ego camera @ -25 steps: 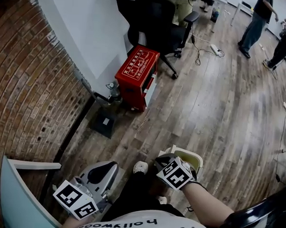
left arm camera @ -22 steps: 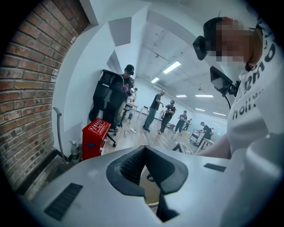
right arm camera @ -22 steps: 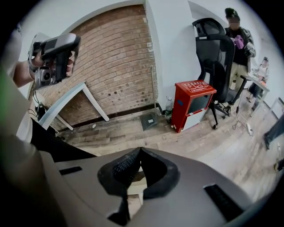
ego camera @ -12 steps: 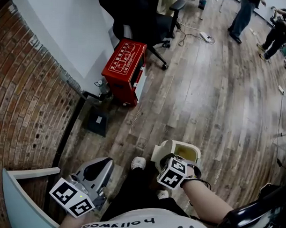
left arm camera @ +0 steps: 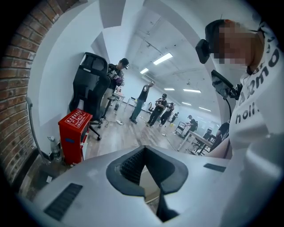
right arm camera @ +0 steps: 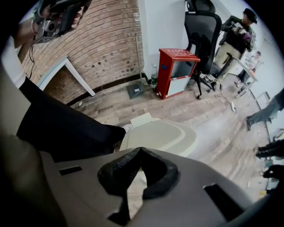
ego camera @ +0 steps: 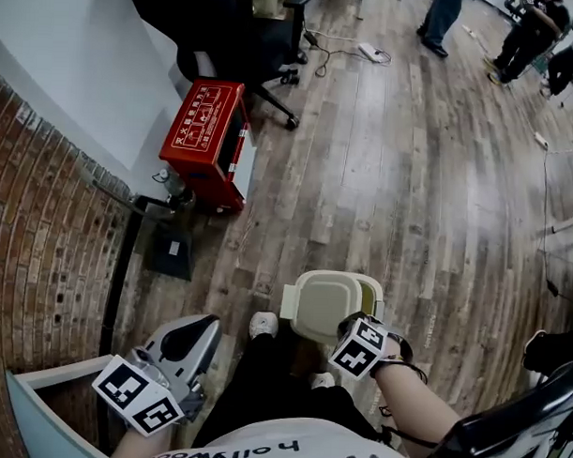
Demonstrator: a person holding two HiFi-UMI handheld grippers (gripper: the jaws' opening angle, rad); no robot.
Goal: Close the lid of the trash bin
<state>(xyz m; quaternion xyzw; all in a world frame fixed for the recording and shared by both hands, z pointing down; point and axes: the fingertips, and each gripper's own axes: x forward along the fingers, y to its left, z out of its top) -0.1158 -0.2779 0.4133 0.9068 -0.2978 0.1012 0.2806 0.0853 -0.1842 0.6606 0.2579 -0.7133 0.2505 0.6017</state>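
The cream trash bin (ego camera: 369,294) stands on the wood floor just ahead of the person's legs, its lid (ego camera: 323,306) lying down over the opening. My right gripper (ego camera: 347,327) hovers at the lid's near right edge, jaws shut and empty. In the right gripper view the lid (right arm camera: 159,135) lies flat just beyond the shut right gripper (right arm camera: 140,149). The left gripper (ego camera: 200,328) hangs low at the left, well apart from the bin. Seen in its own view, the left gripper (left arm camera: 143,150) is shut on nothing and points across the room.
A red metal box (ego camera: 204,127) and a black office chair (ego camera: 246,34) stand by the white wall. The brick wall (ego camera: 43,224) runs along the left, with a black floor plate (ego camera: 170,257) at its foot. A shoe (ego camera: 262,324) rests beside the bin. People (ego camera: 444,13) stand far off.
The bin's lid, upright with the yellowish inside showing, has come down over the opening. My right gripper followed it down, and the head view has swung downward.
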